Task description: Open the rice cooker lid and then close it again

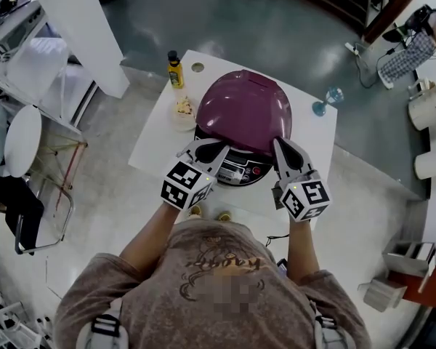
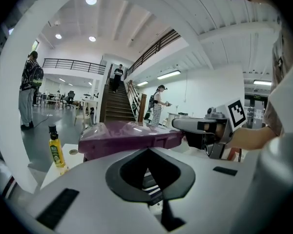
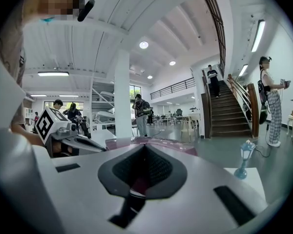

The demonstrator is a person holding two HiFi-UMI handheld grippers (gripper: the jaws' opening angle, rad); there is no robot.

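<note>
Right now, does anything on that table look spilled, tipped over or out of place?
Nothing stands out. The rice cooker sits on the table, the yellow bottle and blue ornament stand upright, and nothing is spilled.

Left gripper (image 2: 148, 152) jaws together (nothing between) before purple lid (image 2: 129, 134); 1 bottle (image 2: 54, 149) leftward.

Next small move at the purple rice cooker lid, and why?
Probably lift both tips up and back to swing the glossy purple domed lid open: the left gripper and right gripper, both shut, sit at its front rim, and it looks barely ajar.
</note>
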